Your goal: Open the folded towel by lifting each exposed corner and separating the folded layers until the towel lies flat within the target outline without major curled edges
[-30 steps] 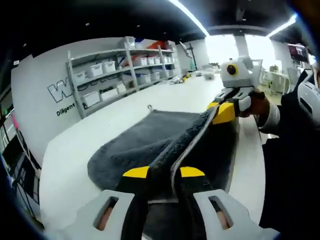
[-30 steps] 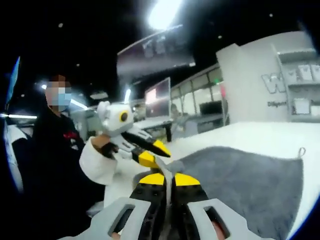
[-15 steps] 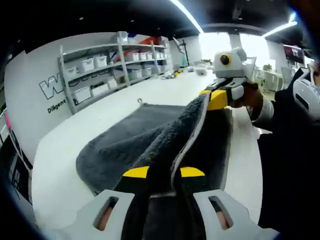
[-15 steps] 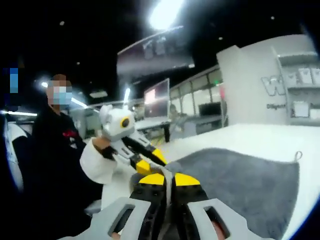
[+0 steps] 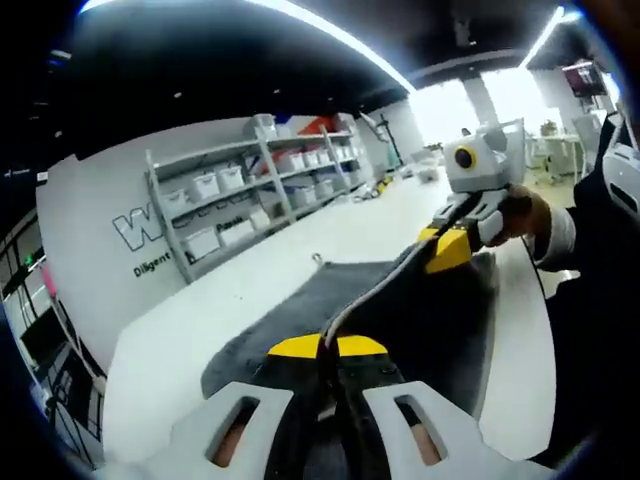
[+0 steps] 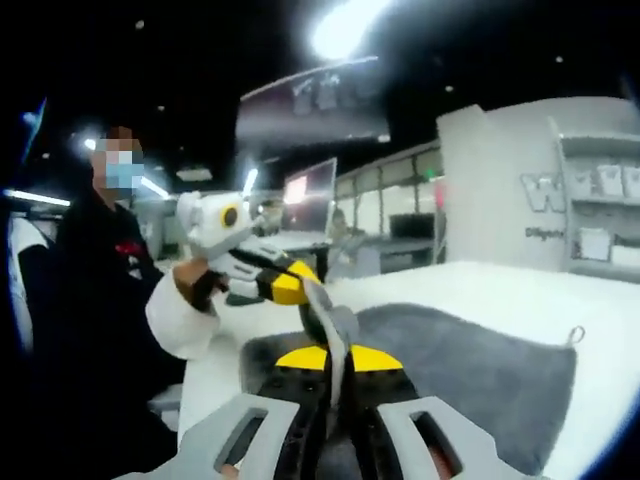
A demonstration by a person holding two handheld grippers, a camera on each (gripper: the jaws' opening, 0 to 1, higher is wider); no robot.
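Item: grey towel (image 5: 300, 300), on the white worktop (image 5: 200, 330). Most of it lies spread on the surface toward the far edge, its hanging loop (image 6: 575, 335) at the far corner. The near hem is raised off the worktop and stretched as a taut band between your two grippers.

Left gripper (image 5: 327, 350): jaws closed tight on the towel's near hem; cloth runs up out of the yellow tips.

Right gripper (image 6: 327, 362): jaws likewise pinched shut on the hem at the other near corner. In the left gripper view you see it (image 5: 447, 250) at the far end of the raised band; in the right gripper view your left gripper (image 6: 285, 288) holds the opposite end.

Progress, as judged: the upper layer looks lifted and part-opened, so the separating appears under way. Left to do: carry the held hem toward the near edge of the worktop, lay it flat, release both corners, smooth any curl. No target outline can be made out, so alignment cannot be judged.
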